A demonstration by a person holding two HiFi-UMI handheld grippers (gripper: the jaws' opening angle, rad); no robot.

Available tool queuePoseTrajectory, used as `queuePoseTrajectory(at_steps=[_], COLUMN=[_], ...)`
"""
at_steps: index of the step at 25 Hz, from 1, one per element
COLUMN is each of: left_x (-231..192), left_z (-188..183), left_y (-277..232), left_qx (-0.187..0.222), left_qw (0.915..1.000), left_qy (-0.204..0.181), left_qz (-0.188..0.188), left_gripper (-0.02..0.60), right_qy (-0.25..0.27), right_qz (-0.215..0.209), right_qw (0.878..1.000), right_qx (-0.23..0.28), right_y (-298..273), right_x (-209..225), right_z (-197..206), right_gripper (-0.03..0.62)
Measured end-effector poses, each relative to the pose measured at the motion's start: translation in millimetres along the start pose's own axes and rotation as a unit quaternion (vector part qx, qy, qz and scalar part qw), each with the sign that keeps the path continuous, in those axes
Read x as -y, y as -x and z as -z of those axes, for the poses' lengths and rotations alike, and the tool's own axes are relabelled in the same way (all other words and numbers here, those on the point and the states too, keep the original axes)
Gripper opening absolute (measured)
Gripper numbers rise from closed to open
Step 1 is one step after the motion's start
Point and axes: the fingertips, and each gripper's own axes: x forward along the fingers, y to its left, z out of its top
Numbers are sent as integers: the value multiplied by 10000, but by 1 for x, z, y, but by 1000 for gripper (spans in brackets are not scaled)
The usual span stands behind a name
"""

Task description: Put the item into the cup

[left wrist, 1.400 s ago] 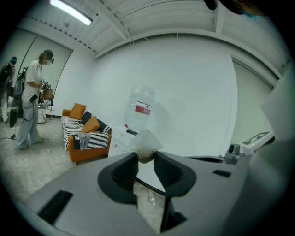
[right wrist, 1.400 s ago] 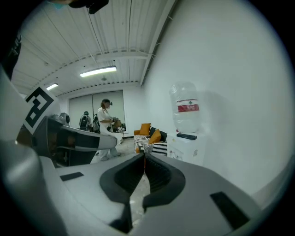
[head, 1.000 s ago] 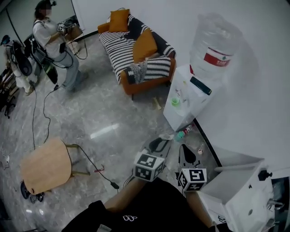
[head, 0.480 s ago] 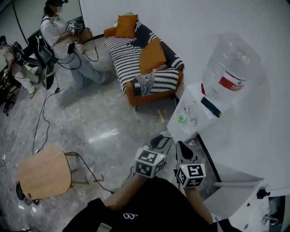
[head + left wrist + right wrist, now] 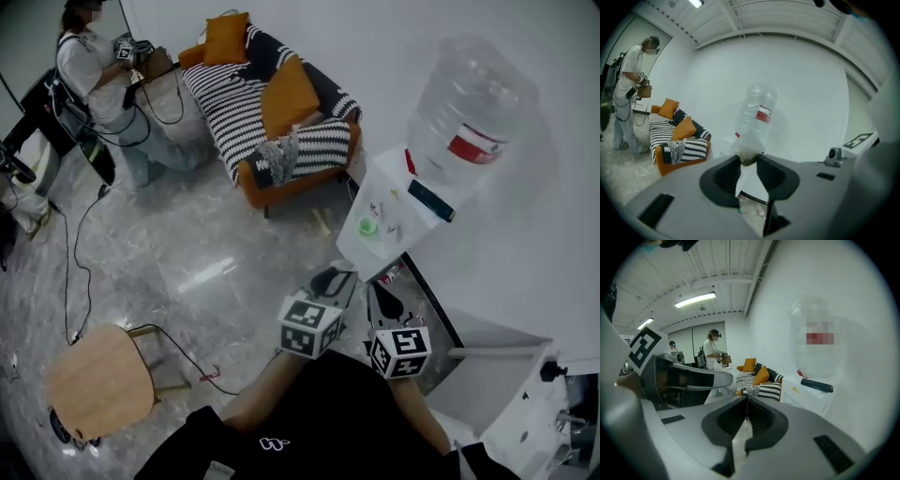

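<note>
Inventory as I read it from the remote station.

- Left tongs point(image 5: 330, 279): I log them as gripping. In the left gripper view the jaws stand apart with the item point(image 5: 749, 151) pinched between their tips. It is a small translucent packet with brownish contents.
- Right tongs point(image 5: 382, 304): closed and empty. In the right gripper view the jaws meet with nothing between them. They sit just beside the left tongs, and both point the same way.
- Cup point(image 5: 367, 226): small and green, ahead of both tongs and well apart from them. It stands on the front ledge of the water dispenser point(image 5: 389, 202).
- Water bottle point(image 5: 469, 108): clear with a red label, seated on top of the dispenser beyond the cup.
- Dark oblong object point(image 5: 431, 200): lies on the dispenser top, ahead and right of the tongs. I cannot tell what it is.
- Sofa point(image 5: 246, 103): striped with orange cushions, far ahead and left of the tongs.
- Wooden stool point(image 5: 98, 380): left of the tongs, nearer me.
- Person point(image 5: 94, 70): stands far ahead on the left, beside the sofa.
</note>
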Motion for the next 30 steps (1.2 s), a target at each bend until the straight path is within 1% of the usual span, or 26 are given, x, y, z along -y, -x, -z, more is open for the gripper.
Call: queuePoseTrajectory(at_steps=[6,12,16,20,22,26,30], left_x=[-1,4,7,-1,-5,-14,-33], left_z=[2,21,34,51,54,55,63], left_y=[-11,-16,-24,-30,-39,-61,-87], left_qx=[-123,-358,-508,-759,-856,-1019,-1223], left_qw=[9998,9988,9980,9965,9959,9948,9923], left_qy=[100,252,311,350,299,71,-118], left_qz=[108,205,201,71,27,-47,-148], left_gripper=[110,110,110,110,110,110,110], right_qy=[-25,-268,-353,-577,-721,-1067,-1406], right_qz=[118,343,344,241,201,123,204], right_qw=[9999,9986,9973,9952,9936,9896,9855], right_qx=[-107,-306,-544,-747,-844,-958,-925], right_y=[-4,5,9,4,1,-17,-51], right_x=[3,14,17,13,16,28,55], right_z=[3,19,37,55,64,88,106], right_gripper=[12,12,12,12,12,12,12])
